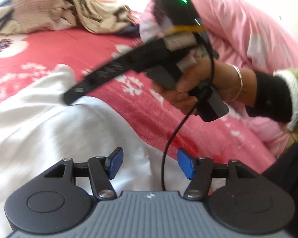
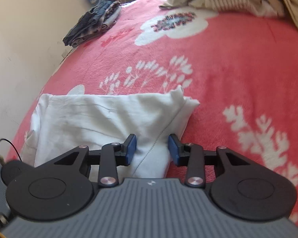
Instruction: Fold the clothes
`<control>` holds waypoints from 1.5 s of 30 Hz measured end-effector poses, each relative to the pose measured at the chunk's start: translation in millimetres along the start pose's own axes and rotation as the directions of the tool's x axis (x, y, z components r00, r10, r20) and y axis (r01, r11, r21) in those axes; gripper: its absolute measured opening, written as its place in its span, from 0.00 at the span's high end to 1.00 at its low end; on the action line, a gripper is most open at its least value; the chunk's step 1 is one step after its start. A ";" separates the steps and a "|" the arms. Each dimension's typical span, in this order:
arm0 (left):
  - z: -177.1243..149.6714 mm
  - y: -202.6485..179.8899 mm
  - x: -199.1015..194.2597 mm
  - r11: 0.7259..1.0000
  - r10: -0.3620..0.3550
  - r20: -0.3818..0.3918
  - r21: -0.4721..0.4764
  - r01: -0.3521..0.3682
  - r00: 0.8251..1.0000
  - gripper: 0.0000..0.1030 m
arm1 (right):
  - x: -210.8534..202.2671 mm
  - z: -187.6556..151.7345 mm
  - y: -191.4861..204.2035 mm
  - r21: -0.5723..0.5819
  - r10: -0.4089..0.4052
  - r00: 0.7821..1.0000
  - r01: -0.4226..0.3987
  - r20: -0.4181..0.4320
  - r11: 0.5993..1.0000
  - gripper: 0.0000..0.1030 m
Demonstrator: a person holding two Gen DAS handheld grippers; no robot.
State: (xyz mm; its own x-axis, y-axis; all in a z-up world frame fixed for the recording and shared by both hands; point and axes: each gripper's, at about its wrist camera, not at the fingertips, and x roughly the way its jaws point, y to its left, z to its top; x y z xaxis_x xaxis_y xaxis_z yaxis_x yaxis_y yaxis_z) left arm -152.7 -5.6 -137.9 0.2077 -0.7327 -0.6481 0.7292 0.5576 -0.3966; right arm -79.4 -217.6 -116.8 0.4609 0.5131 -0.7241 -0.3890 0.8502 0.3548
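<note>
Left wrist view: left gripper (image 1: 150,163) hangs over the white garment (image 1: 39,123), fingers spread, holding nothing. The right hand (image 1: 198,83) carries its tool above the red blanket (image 1: 73,47).

Right wrist view: right gripper (image 2: 152,150) straddles the white garment's (image 2: 93,119) near seam, fingers spread, unclamped. The garment lies partly folded on the blanket. Judgement: a fold in progress; closing on that edge comes next.

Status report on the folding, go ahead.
Left gripper open, right gripper open astride white garment edge. Garment partly folded on red blanket. Nothing in the way.
</note>
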 end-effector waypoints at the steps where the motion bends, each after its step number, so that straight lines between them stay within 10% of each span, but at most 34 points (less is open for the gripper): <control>1: 0.1 3.9 -16.5 1.000 0.004 0.014 -0.020 -0.004 1.000 0.39 | -6.6 2.5 6.1 -0.035 -0.013 1.000 0.013 0.003 0.999 0.66; 8: -9.4 60.4 -124.9 0.958 0.187 0.040 -0.227 -0.173 0.982 0.35 | -11.9 16.4 49.3 -0.079 0.087 0.996 -0.088 -0.014 0.993 0.62; 14: -68.8 119.2 -202.9 0.764 0.385 0.006 -0.563 -0.315 0.923 0.37 | 28.2 23.8 96.8 -0.006 0.282 0.956 -0.283 -0.082 0.959 0.61; 18: -114.7 135.3 -222.0 0.665 0.371 0.002 -0.699 -0.264 0.929 0.40 | 55.0 28.8 128.5 0.050 0.408 0.906 -0.405 -0.118 0.913 0.63; 33: -182.8 127.9 -235.3 0.670 0.270 -0.041 -0.710 -0.218 0.962 0.41 | 134.0 11.8 164.5 0.376 0.658 0.717 -0.558 -0.229 0.739 0.52; 38: -205.7 120.0 -288.4 0.581 0.394 -0.067 -0.755 -0.305 0.917 0.41 | 143.8 4.3 239.9 0.194 0.675 0.661 -0.652 -0.329 0.733 0.51; 42: -214.6 122.0 -319.1 0.502 0.487 -0.075 -0.791 -0.349 0.870 0.41 | 152.9 -12.7 306.4 -0.010 0.617 0.660 -0.686 -0.429 0.727 0.42; 45: -211.2 126.3 -332.5 0.503 0.523 -0.042 -0.791 -0.348 0.851 0.41 | 152.7 -29.0 341.0 -0.143 0.560 0.675 -0.690 -0.481 0.709 0.35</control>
State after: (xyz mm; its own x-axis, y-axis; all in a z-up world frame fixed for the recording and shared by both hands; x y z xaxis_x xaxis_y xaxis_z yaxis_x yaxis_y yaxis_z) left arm -267.4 390.8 -109.8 0.5312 -0.3155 -0.7863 -0.2215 0.8441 -0.4883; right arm -164.8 147.2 -123.5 -0.2905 0.7653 -0.5744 -0.7078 0.2321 0.6672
